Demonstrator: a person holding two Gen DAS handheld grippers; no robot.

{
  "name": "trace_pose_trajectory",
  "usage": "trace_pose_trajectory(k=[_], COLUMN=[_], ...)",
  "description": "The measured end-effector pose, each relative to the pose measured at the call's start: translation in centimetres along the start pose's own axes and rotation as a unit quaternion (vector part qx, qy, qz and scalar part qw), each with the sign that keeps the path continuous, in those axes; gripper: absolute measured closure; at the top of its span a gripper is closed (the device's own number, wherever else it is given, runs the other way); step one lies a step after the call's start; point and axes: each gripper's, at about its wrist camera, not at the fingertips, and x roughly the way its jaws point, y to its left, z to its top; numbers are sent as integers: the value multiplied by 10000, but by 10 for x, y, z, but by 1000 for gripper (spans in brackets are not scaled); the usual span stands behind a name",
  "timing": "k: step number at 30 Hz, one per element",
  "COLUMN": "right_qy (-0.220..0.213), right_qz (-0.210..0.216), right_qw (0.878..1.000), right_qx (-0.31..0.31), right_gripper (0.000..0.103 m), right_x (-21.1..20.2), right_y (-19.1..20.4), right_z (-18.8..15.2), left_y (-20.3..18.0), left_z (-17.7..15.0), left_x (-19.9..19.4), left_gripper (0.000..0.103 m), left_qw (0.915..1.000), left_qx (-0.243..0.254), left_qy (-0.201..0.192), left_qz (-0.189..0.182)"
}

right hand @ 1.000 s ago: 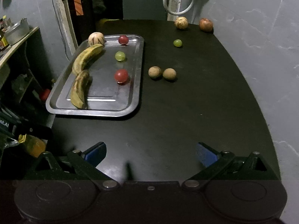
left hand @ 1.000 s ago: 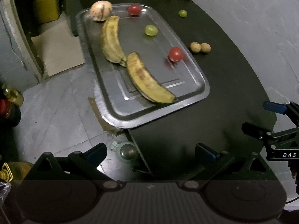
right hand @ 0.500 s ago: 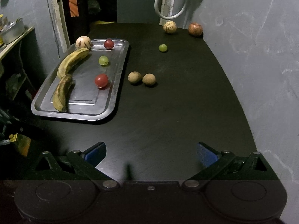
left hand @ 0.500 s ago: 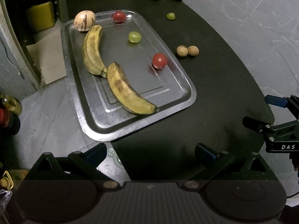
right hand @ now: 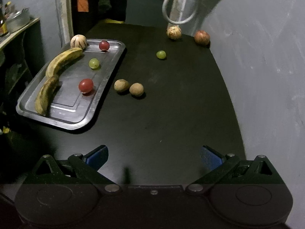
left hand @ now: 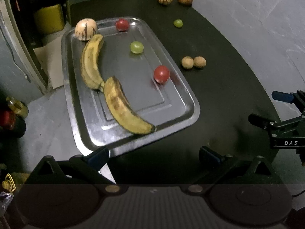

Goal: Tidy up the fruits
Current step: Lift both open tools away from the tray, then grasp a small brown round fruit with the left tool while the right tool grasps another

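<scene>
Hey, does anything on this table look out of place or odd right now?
Five fruits sit loose on the black table rather than in the metal tray: two brown ones, a green grape, and two at the far edge. The tray's left side overhangs the table edge.

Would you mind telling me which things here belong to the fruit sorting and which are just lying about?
Part of the job:
- metal tray
- two bananas
- red fruits
- green fruits
- two brown round fruits
- striped fruit
- reddish fruit

Lying about:
- metal pot on the shelf
- grey hose loop
- yellow container
</scene>
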Motion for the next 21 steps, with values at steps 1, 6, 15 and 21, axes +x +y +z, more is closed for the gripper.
trace_pose_trajectory(k=[1,6,15,21], right_qy=[-25,-96,-181,-214], right_qz=[21,210,549,1042], right_qw=[9999,9980,9881,9687], right_qx=[-96,-583,-1425,-2241], right_gripper=[1,1,2,8], right_x=[2,12,37,55], right_y=[-2,-14,-30,-31], right_z=[2,13,40,59], left_y=[-1,-6,-19,-42], left_z=[2,14,46,68], left_x=[0,2,10,23], left_gripper=[1,1,1,1], left_qw=[10000,9994,9916,9698], left_qx=[15,222,1028,2107], left_qy=[-38,-219,-702,-1152], left_qz=[9,127,362,439])
